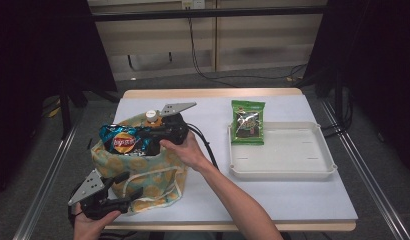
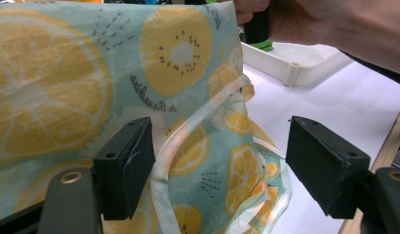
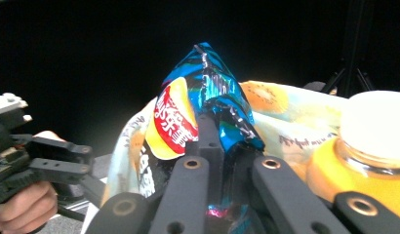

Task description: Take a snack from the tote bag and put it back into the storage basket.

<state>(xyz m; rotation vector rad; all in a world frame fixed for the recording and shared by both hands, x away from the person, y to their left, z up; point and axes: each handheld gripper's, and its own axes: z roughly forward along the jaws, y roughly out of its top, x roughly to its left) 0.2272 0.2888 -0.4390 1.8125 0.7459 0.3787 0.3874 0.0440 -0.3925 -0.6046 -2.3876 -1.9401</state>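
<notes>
- One table with a white top fills the room's middle; everything sits on it.
- One shallow white tray lies at the right, with one green snack packet resting across its far left corner, half on the rim.
- One soft cloth bag printed with lemon slices stands at the near left, mouth up. Its fabric is limp and folds easily, so I'd judge it needs steadying at the side while anything is pulled out.
- One blue chip bag pokes out of the cloth bag's mouth, lying toward its left side. It looks light, puffy and crinkly, slick foil, with crushable contents; a hold on the crimped end seam seems safest, not the belly.
- One orange bottle with a pale cap stands upright in the far side of the cloth bag, just beside the chip bag.
- The right gripper reaches into the bag's mouth from the right, its jaws clamped tight on the chip bag's crimped end.
- The left gripper sits at the bag's near left corner, jaws spread wide; the bag's handle loop hangs between the pads, the left pad against the cloth, nothing pinched.
</notes>
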